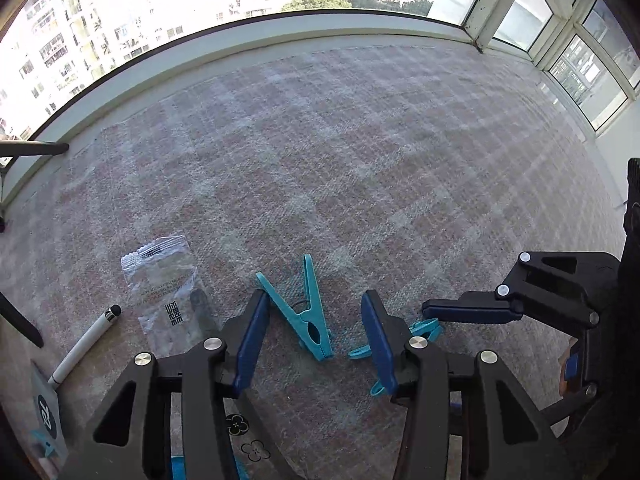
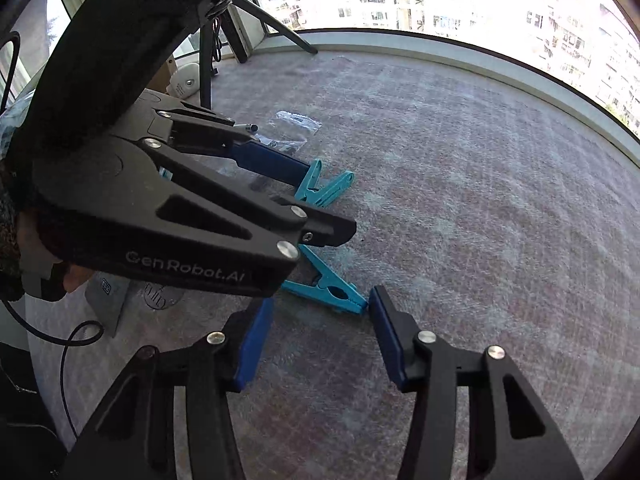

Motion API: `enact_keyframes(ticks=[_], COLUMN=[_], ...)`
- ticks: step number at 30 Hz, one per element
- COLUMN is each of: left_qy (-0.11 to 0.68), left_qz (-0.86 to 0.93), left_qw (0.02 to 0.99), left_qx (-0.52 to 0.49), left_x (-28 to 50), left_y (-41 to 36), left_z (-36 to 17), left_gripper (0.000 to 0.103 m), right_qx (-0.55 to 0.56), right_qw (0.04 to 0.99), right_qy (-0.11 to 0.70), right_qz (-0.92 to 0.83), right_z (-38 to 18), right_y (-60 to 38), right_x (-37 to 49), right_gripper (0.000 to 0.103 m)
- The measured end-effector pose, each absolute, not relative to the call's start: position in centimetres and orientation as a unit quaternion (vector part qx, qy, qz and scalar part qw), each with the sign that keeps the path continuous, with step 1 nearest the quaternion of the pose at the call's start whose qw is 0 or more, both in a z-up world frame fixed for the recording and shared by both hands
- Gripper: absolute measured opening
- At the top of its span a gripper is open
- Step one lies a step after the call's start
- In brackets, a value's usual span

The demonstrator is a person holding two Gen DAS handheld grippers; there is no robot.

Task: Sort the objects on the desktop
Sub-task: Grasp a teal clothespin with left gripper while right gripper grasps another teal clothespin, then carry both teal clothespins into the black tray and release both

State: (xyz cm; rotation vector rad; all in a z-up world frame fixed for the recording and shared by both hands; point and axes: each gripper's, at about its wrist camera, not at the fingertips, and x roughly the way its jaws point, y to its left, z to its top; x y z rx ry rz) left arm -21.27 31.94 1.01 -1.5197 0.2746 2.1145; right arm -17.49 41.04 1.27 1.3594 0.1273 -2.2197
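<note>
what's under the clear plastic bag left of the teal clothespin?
Through the clear plastic bag only the checked mat shows; the bag itself looks empty. It lies flat between the white stylus pen and the teal clothespin. Its near edge is hidden behind the left gripper.

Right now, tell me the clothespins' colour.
Teal clothespins; clearest in the left wrist view.

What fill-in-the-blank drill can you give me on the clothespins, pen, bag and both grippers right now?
1. In the left wrist view, the white stylus pen lies to the ___ of the clear plastic bag.
2. Between the left gripper fingers, untouched by the pads, lies a teal ___.
3. The right gripper grips nothing; its jaws stand ___.

Missing words: left; clothespin; open.
</note>
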Motion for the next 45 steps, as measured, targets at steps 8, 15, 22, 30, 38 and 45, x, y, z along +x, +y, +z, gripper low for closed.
enact_keyframes(ticks=[8, 15, 22, 30, 38, 45], left_qy=[0.064, 0.057, 0.058, 0.034, -0.015, -0.046], left_qz=[0.775, 0.787, 0.809, 0.845, 0.88, 0.893], left_qw=[0.277, 0.289, 0.282, 0.233, 0.151, 0.062], left_qx=[-0.565, -0.542, -0.513, -0.48, -0.45, -0.444], left_x=[-21.2, -19.0, -14.4, -9.6, -3.0, 0.7], left_y=[29.5, 27.8, 22.3, 13.3, 0.4, -13.1], left_z=[1.8, 4.8, 9.7, 14.5, 17.7, 18.1], left_gripper=[0.023, 0.023, 0.023, 0.023, 0.023, 0.023], right_qx=[0.507, 0.495, 0.476, 0.438, 0.401, 0.391], right_qw=[0.226, 0.2, 0.175, 0.173, 0.227, 0.286], right_qy=[0.026, -0.008, -0.038, -0.036, -0.012, 0.011], right_qz=[-0.831, -0.845, -0.861, -0.882, -0.887, -0.875], right_z=[0.9, 1.9, 6.1, 13.4, 18.6, 20.3], right_y=[42.3, 42.9, 43.0, 39.2, 29.9, 18.7], right_x=[-17.2, -14.9, -11.6, -7.4, -4.3, -3.7], right_gripper=[0.016, 0.016, 0.016, 0.016, 0.016, 0.016])
